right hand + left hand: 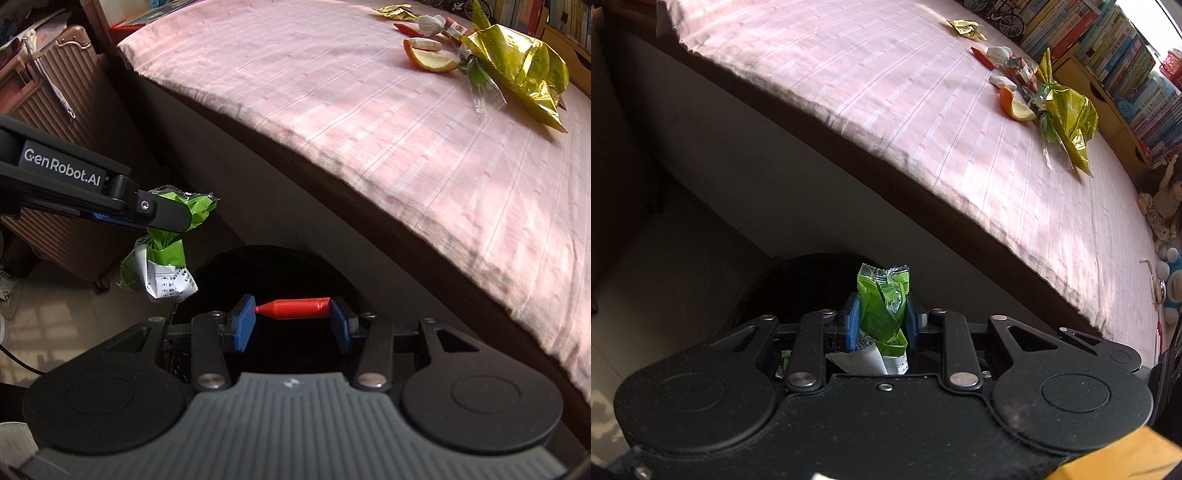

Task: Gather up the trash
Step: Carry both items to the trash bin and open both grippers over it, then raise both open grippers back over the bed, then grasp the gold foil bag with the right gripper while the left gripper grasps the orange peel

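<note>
The left gripper [882, 317] clamps its jaws on a crumpled green wrapper [882, 310] over the black bin [273, 273]. Only the right wrist view shows the right gripper [293, 320] pinching a red wrapper [295, 308] endwise above that bin, beside the bed [369, 129].

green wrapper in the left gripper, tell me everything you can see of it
The green wrapper is a crumpled, glossy plastic snack packet, bright green with a white printed panel at one end and clear crimped edges at the other. The left gripper is shut on its middle, blue pads pressing both sides, so both ends stick out. It hangs in the air beside the bed, above the dark bin, touching nothing else.
</note>
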Available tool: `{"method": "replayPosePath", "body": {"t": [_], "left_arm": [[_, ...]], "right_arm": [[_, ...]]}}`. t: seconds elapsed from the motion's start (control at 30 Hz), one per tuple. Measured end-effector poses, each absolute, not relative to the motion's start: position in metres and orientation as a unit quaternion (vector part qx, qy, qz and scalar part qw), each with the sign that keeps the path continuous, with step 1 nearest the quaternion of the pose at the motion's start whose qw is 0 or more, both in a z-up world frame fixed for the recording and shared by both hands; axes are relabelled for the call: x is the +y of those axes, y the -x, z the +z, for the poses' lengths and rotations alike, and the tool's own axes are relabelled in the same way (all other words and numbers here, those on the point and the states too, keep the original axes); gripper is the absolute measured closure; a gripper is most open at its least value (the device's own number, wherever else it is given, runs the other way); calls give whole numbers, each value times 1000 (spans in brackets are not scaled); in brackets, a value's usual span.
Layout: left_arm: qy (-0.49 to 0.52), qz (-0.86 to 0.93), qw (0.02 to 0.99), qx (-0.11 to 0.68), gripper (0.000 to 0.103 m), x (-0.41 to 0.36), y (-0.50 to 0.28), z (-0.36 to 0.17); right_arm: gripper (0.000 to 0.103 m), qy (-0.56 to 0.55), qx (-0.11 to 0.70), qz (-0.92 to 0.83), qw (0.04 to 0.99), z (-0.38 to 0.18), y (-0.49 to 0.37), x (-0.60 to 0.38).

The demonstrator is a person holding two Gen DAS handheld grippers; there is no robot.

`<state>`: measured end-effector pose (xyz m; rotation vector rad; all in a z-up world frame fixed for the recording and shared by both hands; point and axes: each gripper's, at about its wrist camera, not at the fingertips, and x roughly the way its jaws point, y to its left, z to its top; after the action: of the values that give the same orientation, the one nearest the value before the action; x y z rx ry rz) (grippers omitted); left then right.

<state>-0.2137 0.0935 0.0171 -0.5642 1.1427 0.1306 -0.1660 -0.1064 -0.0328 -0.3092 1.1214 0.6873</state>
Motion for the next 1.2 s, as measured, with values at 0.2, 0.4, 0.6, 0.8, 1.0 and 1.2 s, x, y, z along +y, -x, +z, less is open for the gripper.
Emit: {"method": "replayPosePath", "body": {"t": [0.2,0.4,0.6,0.8,1.0,1.2], "left_arm": [[259,64,799,538,53,92,212,16],[245,73,808,531,44,93,216,31],[253,89,819,508,38,99,225,60],[247,100,843,467,30,101,246,120],[226,125,882,393,17,108,266,186],[188,140,903,360,14,112,261,219]], "right_arm": [[25,153,515,329,777,-37,163,-102],[22,153,510,325,781,-30,161,-107],[22,144,496,313,797,-9,159,-109],[21,104,475,292,824,34,149,-123],[20,46,452,248,855,76,120,-134],[15,21,401,234,885,118,89,-140]]}}
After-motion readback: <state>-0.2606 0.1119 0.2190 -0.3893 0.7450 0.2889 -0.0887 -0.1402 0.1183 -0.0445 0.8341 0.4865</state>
